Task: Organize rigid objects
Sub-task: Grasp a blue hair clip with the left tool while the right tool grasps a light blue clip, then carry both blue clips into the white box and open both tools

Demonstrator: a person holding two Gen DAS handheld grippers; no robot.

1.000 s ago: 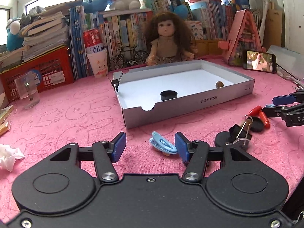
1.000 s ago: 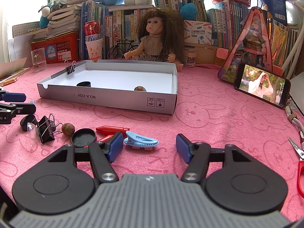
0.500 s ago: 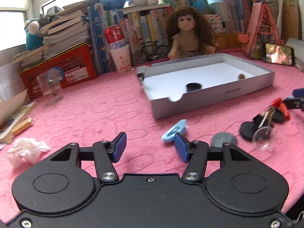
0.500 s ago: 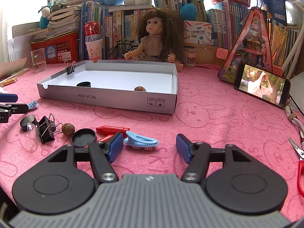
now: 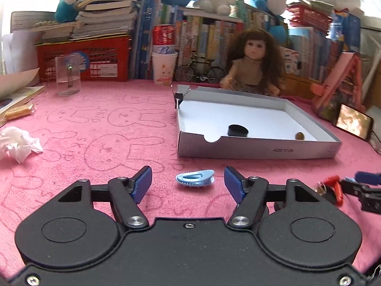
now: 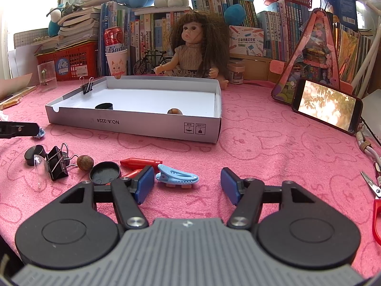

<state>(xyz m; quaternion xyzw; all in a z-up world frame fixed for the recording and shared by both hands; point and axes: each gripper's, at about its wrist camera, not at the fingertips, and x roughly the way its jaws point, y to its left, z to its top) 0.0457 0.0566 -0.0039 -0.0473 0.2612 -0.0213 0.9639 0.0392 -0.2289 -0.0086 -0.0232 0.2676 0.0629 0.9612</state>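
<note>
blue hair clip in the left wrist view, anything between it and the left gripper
Nothing visible. The blue hair clip lies on the pink cloth just ahead of the left gripper, whose jaws have just been opening and stand clear of it either side.

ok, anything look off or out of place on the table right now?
Crumpled white tissue lies loose on the pink cloth, looks like litter. One binder clip is clipped upright onto the box wall, not lying inside.
</note>
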